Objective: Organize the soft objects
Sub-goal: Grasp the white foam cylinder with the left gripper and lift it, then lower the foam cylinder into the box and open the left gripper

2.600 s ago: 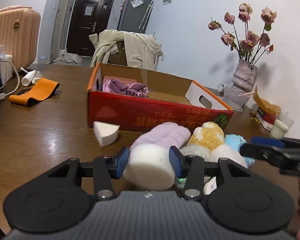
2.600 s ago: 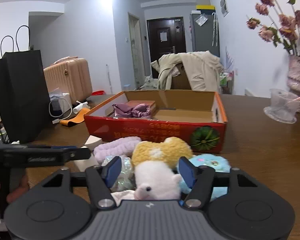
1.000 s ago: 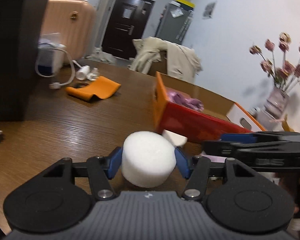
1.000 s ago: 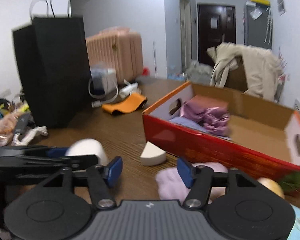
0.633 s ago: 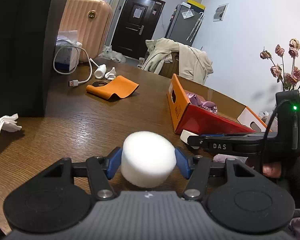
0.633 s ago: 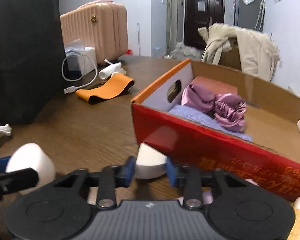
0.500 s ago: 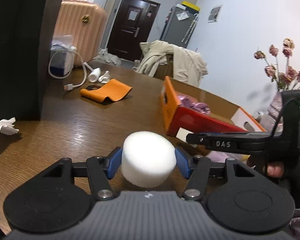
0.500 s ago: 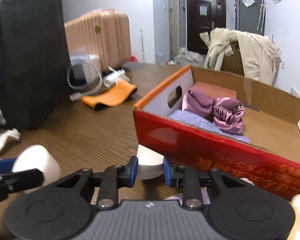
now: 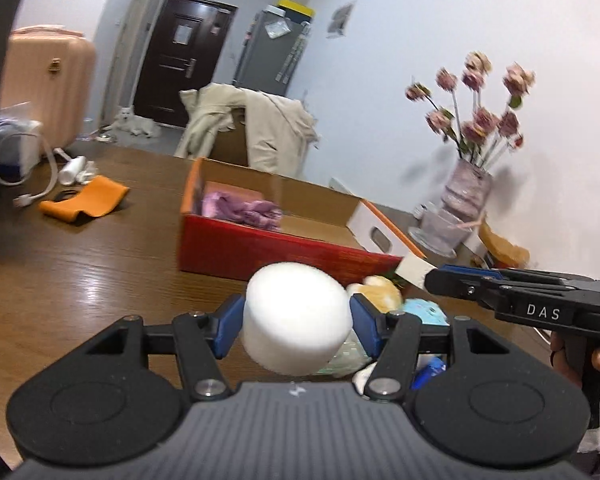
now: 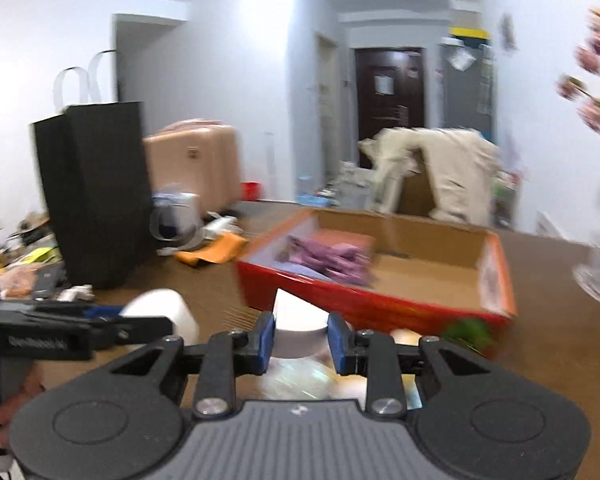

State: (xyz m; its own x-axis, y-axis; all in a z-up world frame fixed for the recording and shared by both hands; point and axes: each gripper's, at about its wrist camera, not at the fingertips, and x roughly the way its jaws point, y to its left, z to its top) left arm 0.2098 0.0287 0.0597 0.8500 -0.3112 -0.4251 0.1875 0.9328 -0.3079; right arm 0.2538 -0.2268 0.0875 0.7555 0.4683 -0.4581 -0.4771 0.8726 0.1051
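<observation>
A white foam cylinder (image 9: 296, 316) is clamped in the half-open left gripper (image 9: 296, 322) above the table (image 9: 80, 280). A white wedge sponge (image 10: 298, 318) is pinched in the narrow-set right gripper (image 10: 301, 338), before the red box (image 10: 380, 304).

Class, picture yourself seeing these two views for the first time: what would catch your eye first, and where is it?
First, the white foam cylinder clamped in the left gripper, low in the foreground. Next, the white wedge sponge pinched in the right gripper. Behind both, the red cardboard box on the table, purple cloth inside.
</observation>
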